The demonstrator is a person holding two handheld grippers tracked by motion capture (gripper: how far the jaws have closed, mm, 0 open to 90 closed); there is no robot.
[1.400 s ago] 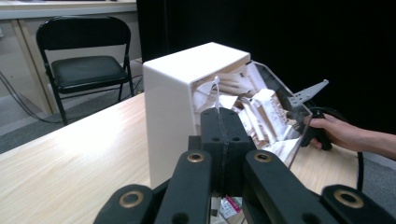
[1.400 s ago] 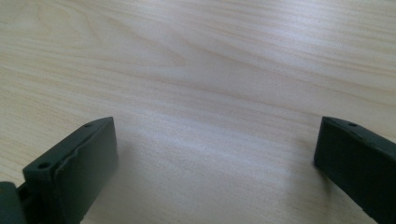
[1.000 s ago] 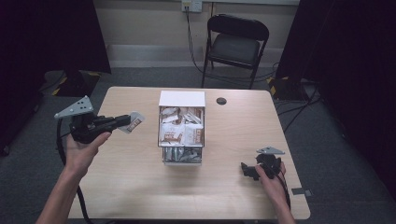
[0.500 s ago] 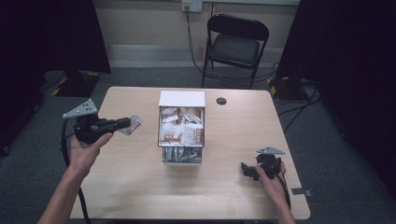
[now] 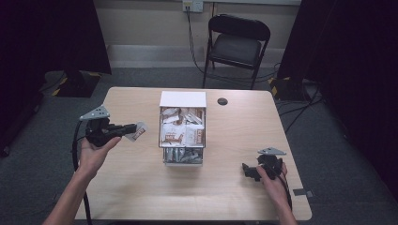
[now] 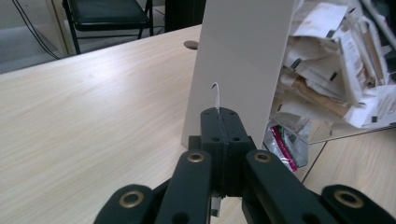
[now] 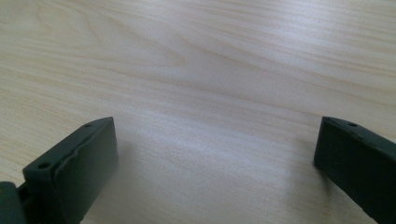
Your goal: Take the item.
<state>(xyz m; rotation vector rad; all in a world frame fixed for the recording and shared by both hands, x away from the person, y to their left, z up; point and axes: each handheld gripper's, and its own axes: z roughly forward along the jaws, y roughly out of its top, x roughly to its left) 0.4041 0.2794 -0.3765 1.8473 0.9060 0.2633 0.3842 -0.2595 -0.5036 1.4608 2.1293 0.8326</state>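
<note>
The small white sachet with brown print (image 5: 137,131) is pinched between the closed fingers of the left gripper (image 5: 127,127), sticking out past their tips toward the clear plastic organiser box with a white lid panel (image 5: 183,99) at the middle of the pale wooden surface (image 5: 225,197). The print on the sachet is too small and blurred to read. The packets (image 5: 182,130) heaped in the box carry brown and dark labelling, likewise illegible from the high view.

The left gripper view looks along the shut fingers (image 6: 211,122): only a thin curled white edge of the sachet (image 6: 216,95) rises above the seam between them, edge-on, so its printed face is hidden here. Just beyond stands the box's white side panel (image 6: 238,60), and to its right the crumpled white and brown packets (image 6: 336,51) spill out, with a clear wrapper marked in magenta and green (image 6: 282,144) lying low beside the wall; no word on them can be made out. The high view gives what this one cannot: the sachet's flat face, held near the box's left side but apart from it.

The right gripper (image 5: 256,169) rests low on the surface near its front right part, well apart from the box. Its own view shows its fingers (image 7: 79,158) spread wide with bare wood grain between them.
</note>
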